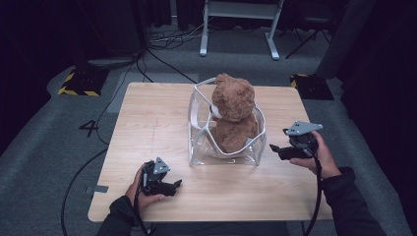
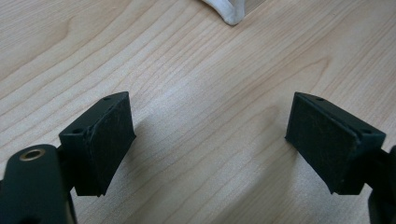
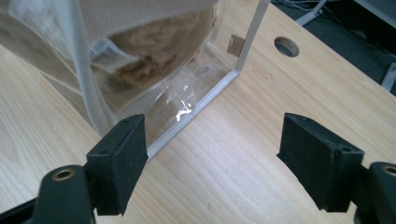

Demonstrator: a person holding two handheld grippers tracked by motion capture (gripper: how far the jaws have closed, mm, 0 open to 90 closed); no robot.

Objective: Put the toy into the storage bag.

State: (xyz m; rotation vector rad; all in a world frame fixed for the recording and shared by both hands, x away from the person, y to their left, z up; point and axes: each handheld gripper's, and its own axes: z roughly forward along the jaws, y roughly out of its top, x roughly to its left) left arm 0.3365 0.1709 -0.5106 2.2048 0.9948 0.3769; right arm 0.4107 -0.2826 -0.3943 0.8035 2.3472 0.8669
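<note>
Standing mid-table, the clear plastic white-trimmed bag holding the brown plush teddy bear could be tipped if nudged by the empty, wide-apart right gripper at its 3 o'clock, while the left gripper, likewise agape, is held at 7 o'clock.

my high view looks down on the whole table; both gripper views skim its wood close-up, sharing the bag.

One teddy bear, one clear bag, two tools, one table
</note>
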